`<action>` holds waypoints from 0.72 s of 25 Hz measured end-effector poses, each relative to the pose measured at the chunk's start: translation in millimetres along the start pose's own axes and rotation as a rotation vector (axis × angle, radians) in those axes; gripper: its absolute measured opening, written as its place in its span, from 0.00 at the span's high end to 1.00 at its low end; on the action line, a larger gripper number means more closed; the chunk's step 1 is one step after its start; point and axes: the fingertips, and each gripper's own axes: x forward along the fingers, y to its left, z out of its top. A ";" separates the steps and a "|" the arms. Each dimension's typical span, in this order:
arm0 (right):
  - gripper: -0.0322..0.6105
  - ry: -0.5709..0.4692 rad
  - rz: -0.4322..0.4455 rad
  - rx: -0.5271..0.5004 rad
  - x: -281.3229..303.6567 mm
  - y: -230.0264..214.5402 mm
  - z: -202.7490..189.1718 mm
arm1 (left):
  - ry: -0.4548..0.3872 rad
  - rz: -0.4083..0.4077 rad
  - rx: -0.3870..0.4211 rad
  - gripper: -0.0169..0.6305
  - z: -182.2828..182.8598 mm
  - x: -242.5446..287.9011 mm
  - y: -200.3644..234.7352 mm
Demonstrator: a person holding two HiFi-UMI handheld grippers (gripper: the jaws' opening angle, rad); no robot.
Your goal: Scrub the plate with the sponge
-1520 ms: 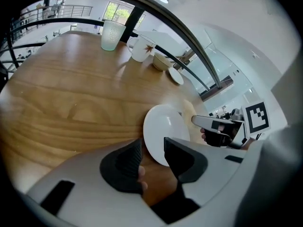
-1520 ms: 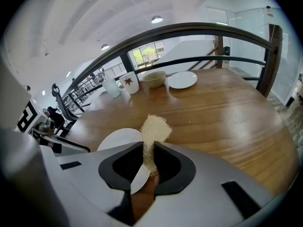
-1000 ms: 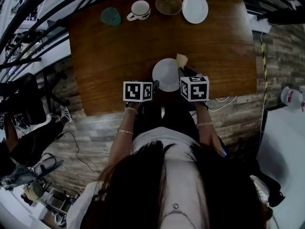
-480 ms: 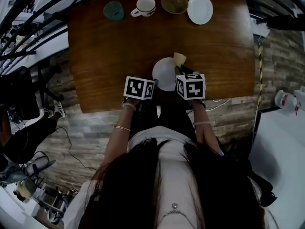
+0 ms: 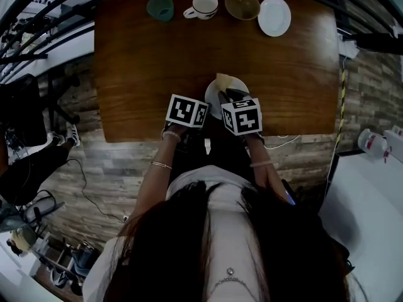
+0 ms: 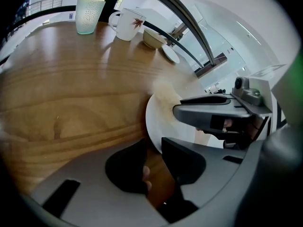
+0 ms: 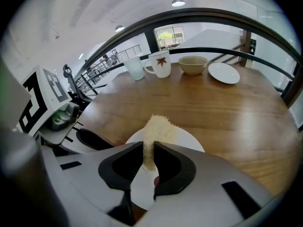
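Note:
A white plate [image 5: 234,85] lies near the front edge of the wooden table [image 5: 138,61]. My left gripper [image 5: 207,103] is at its left rim. In the left gripper view the plate [image 6: 158,119] runs in between the jaws of the left gripper [image 6: 154,151], which have just been closing and now grip the rim. My right gripper [image 5: 227,92] is shut on a thin tan sponge [image 5: 221,79] over the plate. In the right gripper view the sponge [image 7: 156,126] stands up out of the right gripper [image 7: 149,157] above the plate [image 7: 189,138].
Along the table's far edge stand a teal glass [image 5: 160,7], a white mug [image 5: 204,5], a tan bowl [image 5: 242,4] and a small white plate [image 5: 274,16]. Bare wood lies between them and the plate. Railings and floor surround the table.
The right gripper has carried the sponge leftward from the plate's far right edge onto the plate. The left gripper has stayed at the rim.

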 end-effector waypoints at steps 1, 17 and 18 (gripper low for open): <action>0.81 0.006 0.014 -0.010 2.1 6.0 -0.5 | 0.000 0.001 0.000 0.81 0.1 0.1 0.1; 0.81 0.031 0.031 -0.029 5.8 4.0 -3.7 | 0.002 0.004 -0.007 0.81 0.9 0.4 3.1; 0.81 0.029 0.016 -0.022 3.9 -1.9 -3.6 | 0.002 0.004 -0.009 0.81 1.0 0.5 3.1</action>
